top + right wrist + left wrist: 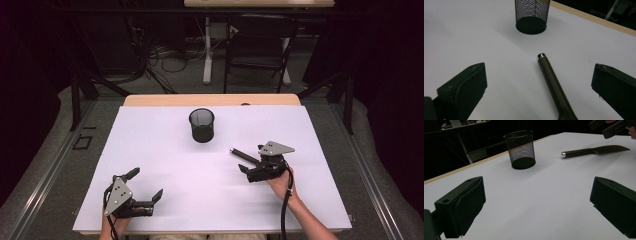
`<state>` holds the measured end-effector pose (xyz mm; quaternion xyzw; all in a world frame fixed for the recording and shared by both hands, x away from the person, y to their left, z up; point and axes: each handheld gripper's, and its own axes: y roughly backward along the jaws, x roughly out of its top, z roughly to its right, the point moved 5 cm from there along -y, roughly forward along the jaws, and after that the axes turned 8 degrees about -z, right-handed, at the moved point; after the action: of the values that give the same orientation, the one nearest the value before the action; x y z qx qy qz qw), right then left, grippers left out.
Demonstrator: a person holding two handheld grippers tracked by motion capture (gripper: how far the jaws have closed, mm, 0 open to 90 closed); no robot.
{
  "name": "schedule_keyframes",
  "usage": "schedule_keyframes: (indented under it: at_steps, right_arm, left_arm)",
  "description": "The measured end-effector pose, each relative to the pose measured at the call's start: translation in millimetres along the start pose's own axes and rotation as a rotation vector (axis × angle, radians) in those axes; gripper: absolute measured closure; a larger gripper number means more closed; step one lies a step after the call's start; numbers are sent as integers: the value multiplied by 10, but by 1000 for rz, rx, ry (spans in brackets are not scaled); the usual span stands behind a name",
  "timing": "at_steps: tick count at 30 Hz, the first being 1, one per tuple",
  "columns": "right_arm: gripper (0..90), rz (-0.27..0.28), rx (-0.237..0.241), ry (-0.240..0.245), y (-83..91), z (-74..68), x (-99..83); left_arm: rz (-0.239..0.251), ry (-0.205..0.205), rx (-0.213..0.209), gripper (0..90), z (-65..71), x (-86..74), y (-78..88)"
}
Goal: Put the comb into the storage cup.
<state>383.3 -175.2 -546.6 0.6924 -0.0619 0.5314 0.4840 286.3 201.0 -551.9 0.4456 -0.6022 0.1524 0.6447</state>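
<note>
The right gripper (248, 165) hung over the knife (554, 87) on the right side of the white table (165, 165), its jaws spread wide with the handle running up between them and neither jaw touching it. The knife lay flat, its metal-capped handle end pointing toward the far left, where the black mesh cup (202, 125) stood upright near the far middle of the table, well apart from the knife. In the left gripper view the blade (610, 149) showed broad and flat on the surface, under the other hand's tool.

The step in hand looked like picking the knife up by its handle, probably to stand it in the cup. To do it well, the right gripper would need to drop until both jaws straddled the round handle, then close squarely across it, so the handle could not roll or squirt out. A grip near the blade end of the handle would likely balance the knife better and leave the capped end free.

The left gripper (148, 185) rested at the near left, jaws spread and holding nothing, far from the knife.
</note>
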Motion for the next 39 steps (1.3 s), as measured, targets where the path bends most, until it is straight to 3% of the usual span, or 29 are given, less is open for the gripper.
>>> schedule_keyframes:
  at_steps: [13, 19, 33, 37, 38, 39]
  right_arm:
    - [0, -30, 3, -20, -248, 62, 156]
    - [0, -38, 6, -10, -314, 63, 224]
    - [0, -67, 5, -39, -479, 153, 292]
    - [79, -49, -6, -36, -490, 183, 327]
    - [170, -61, -9, -32, -505, 187, 333]
    - [199, -64, -12, -30, -516, 189, 337]
  left_arm:
    - [3, 1, -4, 1, -8, 1, 9]
    - [-4, -3, -13, 1, 16, -2, -19]
    - [-2, -17, -10, 1, 11, 0, -11]
    - [-2, -17, -9, 1, 14, 1, -9]
    - [-3, -18, -9, 1, 18, 2, -8]
    - [-3, -18, -9, 1, 18, 2, -8]
